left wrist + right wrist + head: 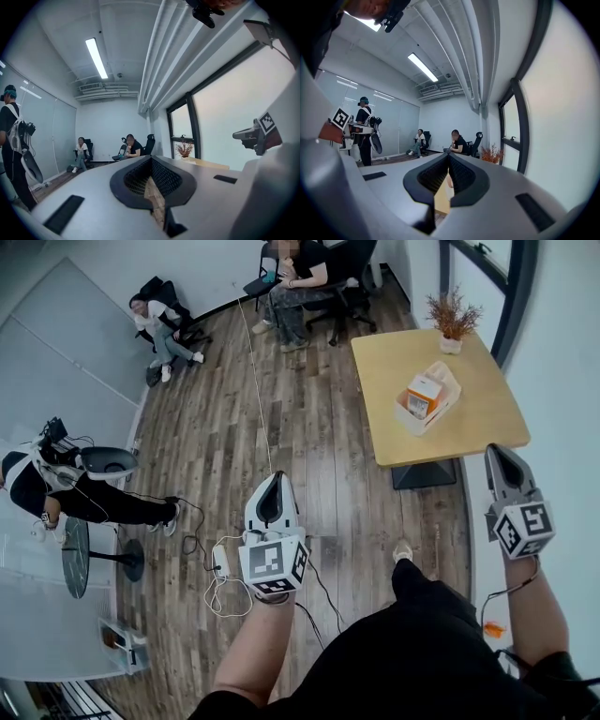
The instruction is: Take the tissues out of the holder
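L gripper (273,482), R gripper (497,454): jaws together, empty. Tissues (424,395) in holder (449,382), on table (487,420).

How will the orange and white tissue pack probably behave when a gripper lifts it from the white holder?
The tissue pack looks small and boxy, so probably light, and it may squash under a firm pinch. It seems to rise above the rim of the holder, so it should lift out freely. The holder may slide on the smooth table.

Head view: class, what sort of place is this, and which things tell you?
Probably an office meeting room: black swivel chairs, a wooden table by a tall window, and a strip light overhead.
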The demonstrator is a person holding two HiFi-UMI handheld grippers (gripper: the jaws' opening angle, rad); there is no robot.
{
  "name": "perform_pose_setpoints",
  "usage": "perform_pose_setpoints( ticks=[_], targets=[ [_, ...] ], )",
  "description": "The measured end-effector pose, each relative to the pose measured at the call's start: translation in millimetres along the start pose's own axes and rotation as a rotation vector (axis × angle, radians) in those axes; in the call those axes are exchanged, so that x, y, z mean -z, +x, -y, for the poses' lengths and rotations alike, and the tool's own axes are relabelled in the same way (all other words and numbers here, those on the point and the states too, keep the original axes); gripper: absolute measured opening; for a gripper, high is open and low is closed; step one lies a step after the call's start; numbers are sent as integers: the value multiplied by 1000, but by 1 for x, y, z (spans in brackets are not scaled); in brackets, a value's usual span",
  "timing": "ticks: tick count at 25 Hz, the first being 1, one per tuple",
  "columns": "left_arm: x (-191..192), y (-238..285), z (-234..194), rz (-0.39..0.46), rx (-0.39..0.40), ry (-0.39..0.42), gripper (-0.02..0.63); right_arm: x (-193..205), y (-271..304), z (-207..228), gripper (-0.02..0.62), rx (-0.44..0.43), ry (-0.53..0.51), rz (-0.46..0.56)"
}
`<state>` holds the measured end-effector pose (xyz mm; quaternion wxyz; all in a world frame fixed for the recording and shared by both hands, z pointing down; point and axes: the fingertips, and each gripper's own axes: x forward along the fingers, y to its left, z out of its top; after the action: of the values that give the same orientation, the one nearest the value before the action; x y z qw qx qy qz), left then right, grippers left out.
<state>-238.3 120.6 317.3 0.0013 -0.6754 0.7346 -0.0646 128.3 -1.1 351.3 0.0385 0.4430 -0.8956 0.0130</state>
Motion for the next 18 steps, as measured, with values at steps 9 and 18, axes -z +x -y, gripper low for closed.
perform_pose_setpoints(
  ticks=[9, 18],
  targets=[
    [-16, 76, -1, -23, -24, 35, 5, 12, 84, 35, 6, -40, 52, -5],
    [-20, 152, -4, -23, -50, 41, 5, 26, 155, 64, 6, -84, 48, -25]
  ],
)
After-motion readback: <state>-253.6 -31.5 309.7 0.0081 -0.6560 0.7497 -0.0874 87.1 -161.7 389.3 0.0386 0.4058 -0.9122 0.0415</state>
